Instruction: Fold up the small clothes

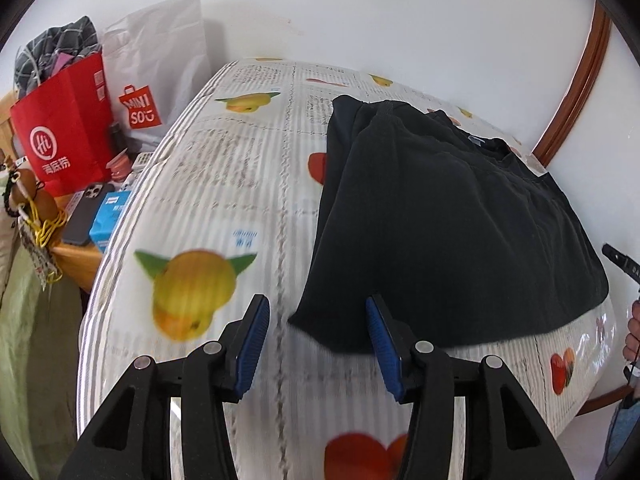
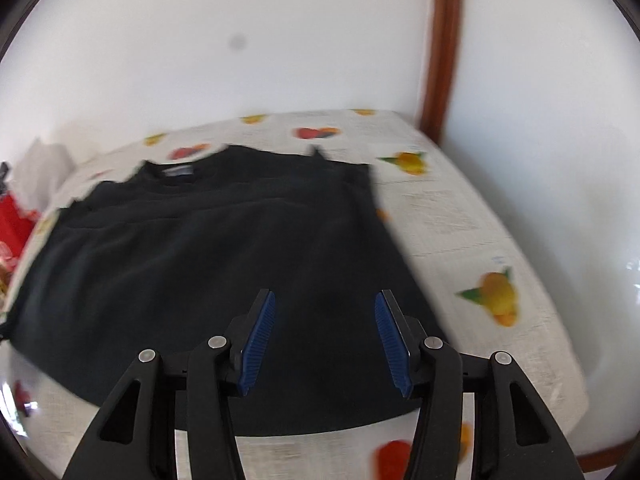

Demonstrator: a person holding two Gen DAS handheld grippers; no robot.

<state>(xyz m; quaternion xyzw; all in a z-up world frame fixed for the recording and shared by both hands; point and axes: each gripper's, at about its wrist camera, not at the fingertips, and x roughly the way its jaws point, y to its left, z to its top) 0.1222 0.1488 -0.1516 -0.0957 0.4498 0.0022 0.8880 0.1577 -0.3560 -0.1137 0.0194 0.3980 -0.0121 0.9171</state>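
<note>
A black garment (image 1: 452, 232) is spread flat on a table covered by a fruit-printed cloth (image 1: 208, 184), set against white walls. At ten o'clock, red bags (image 1: 64, 136) are stacked. The left gripper (image 1: 318, 344) and right gripper (image 2: 324, 340) are held spread, pinching nothing.

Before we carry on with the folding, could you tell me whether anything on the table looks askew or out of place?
Slightly. The black shirt lies off-centre on the fruit-print tablecloth, and its near hem reaches the table's near edge. One side is already folded over the body, leaving uneven layers. Both grippers are open and hold nothing.
</note>
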